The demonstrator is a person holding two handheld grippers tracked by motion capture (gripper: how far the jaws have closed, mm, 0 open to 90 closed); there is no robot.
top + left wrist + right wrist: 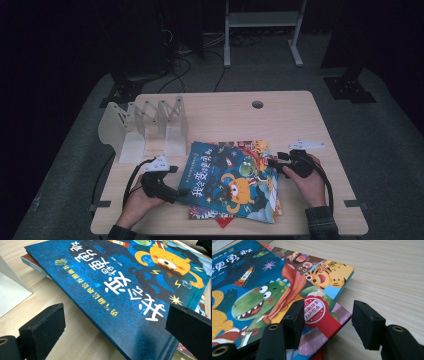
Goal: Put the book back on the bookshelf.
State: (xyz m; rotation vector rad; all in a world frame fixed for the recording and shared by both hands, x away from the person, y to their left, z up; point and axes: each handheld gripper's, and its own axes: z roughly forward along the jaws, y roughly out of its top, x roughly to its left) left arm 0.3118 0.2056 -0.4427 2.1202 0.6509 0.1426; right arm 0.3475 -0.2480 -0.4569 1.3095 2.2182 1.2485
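A blue picture book (227, 177) with an orange monster and a green dinosaur on its cover lies on top of a loose stack on the wooden table (290, 117). Under it a tiger-cover book (329, 275) sticks out at the far right. My left gripper (183, 191) is at the blue book's left edge, open; in the left gripper view the left gripper (116, 325) has the blue book (120, 290) edge between its wide jaws, untouched. My right gripper (273, 161) is at the stack's right corner, open. The right gripper (331, 322) straddles that corner, one pad over the cover, the other over bare table.
A white accordion book rack (150, 127) stands at the table's back left. A cable hole (257, 104) sits near the far edge. A red book corner (223, 221) pokes out at the front edge. Bare wood lies right of the stack.
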